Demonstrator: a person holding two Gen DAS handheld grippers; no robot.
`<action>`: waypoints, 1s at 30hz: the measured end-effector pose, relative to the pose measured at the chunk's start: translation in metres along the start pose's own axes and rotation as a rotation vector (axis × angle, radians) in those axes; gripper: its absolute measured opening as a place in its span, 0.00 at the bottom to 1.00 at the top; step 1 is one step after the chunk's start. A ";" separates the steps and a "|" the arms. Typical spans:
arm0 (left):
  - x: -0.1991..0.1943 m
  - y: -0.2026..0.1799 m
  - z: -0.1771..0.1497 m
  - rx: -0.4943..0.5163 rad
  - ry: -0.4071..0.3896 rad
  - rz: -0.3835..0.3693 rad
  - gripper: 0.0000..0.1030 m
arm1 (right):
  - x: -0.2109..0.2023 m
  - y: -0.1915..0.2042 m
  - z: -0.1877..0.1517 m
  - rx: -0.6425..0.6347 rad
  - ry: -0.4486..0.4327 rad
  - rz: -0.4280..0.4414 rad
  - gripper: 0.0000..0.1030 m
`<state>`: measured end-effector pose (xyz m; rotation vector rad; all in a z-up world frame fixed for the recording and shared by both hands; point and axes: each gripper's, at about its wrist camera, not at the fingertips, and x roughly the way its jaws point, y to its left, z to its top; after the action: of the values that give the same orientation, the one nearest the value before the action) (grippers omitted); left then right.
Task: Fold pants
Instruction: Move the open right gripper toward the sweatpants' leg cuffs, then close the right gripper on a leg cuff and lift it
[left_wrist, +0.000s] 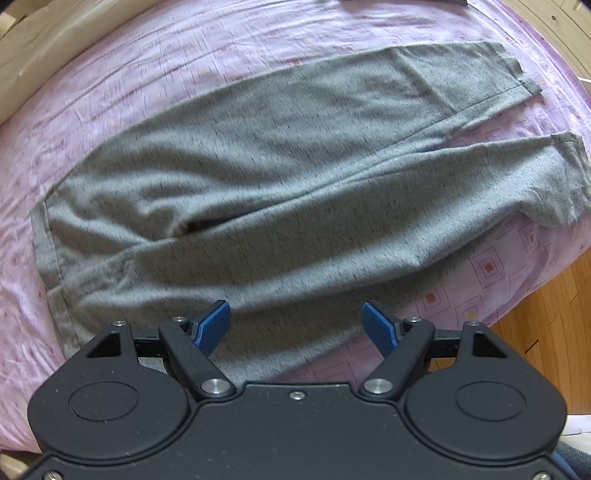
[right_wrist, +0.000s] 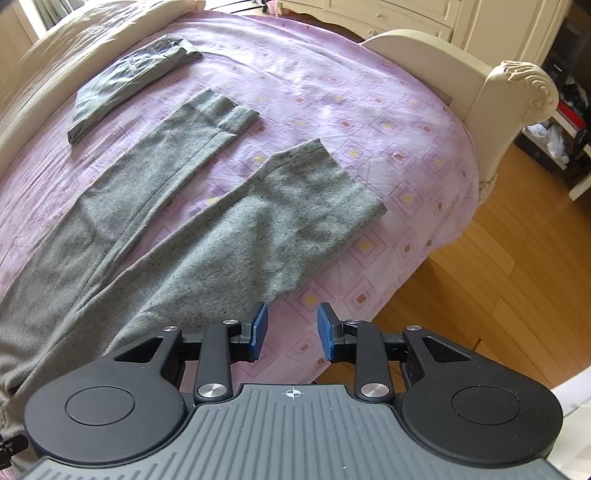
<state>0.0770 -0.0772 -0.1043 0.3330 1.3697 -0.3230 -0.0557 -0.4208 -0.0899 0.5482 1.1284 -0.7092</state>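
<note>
Grey speckled pants (left_wrist: 280, 184) lie spread flat on the pink bed sheet (left_wrist: 147, 66), waistband at the left, both legs running to the right. My left gripper (left_wrist: 296, 325) is open and empty, hovering above the near leg. In the right wrist view the pants (right_wrist: 229, 229) show both legs apart, cuffs pointing away. My right gripper (right_wrist: 291, 330) is open and empty, above the sheet just past the near leg's edge.
A folded grey garment (right_wrist: 125, 81) lies farther up the bed. A cream blanket (right_wrist: 55, 48) runs along the left. The cream footboard post (right_wrist: 513, 96) stands at right. The bed edge drops to wooden floor (right_wrist: 480, 280).
</note>
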 end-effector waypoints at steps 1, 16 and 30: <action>0.000 -0.004 -0.001 -0.010 0.004 0.004 0.77 | 0.003 -0.003 0.005 -0.009 0.002 0.010 0.28; -0.032 -0.073 0.019 -0.226 -0.027 0.116 0.77 | 0.099 -0.089 0.090 -0.027 0.097 0.112 0.28; -0.027 -0.079 0.026 -0.332 -0.026 0.203 0.77 | 0.094 -0.097 0.129 -0.100 0.120 0.260 0.03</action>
<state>0.0632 -0.1589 -0.0767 0.1881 1.3254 0.0692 -0.0252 -0.5981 -0.1380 0.6456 1.1714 -0.3971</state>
